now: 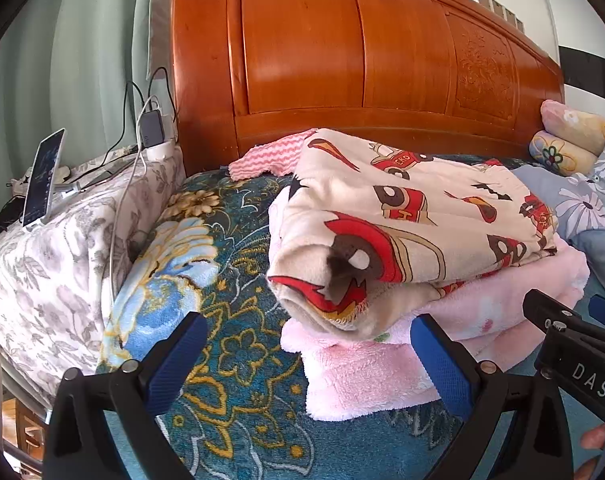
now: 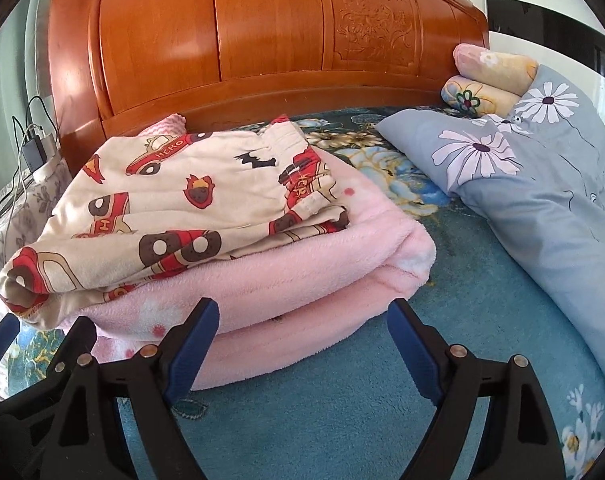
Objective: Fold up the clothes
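A folded cream garment with red fire-truck prints lies on top of a folded pink fleece garment on the bed. My left gripper is open and empty, its blue pads just in front of the stack's left end. My right gripper is open and empty, its fingers at the front edge of the pink fleece. The right gripper's body shows at the right of the left wrist view.
The bed has a teal floral blanket and an orange wooden headboard. A grey-blue flowered duvet and rolled pillows lie right. A pink-striped cloth lies behind the stack. A phone, charger and cables sit left.
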Demonstrator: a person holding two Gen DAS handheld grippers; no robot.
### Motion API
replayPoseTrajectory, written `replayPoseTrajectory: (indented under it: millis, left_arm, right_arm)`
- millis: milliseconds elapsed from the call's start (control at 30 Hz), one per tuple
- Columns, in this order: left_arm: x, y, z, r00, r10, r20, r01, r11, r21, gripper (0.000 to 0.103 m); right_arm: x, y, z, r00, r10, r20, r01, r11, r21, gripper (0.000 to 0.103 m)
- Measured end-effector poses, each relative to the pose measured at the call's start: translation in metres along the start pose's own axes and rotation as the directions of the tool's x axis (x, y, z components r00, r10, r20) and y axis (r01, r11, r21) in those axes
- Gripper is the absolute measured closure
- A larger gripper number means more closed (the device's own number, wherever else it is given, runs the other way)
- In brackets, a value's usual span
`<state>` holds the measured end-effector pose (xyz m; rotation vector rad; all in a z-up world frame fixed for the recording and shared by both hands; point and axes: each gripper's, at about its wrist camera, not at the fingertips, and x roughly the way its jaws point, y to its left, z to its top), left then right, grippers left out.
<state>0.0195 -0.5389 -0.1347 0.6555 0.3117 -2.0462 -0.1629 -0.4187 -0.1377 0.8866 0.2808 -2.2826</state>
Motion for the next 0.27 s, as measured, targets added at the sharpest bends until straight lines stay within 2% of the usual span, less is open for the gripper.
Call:
replayPoseTrajectory:
  millis: [267]
  left_arm:
    - [0.0022, -0.0004, -0.0014, 1.000, 0.002, -0.007, -0.002, 1.000, 0.003, 0.000]
  right_arm:
    - [0.0018, 0.0001, -0.0007, 1.000, 0.002, -0.011, -0.002, 1.000, 0.005, 0.016]
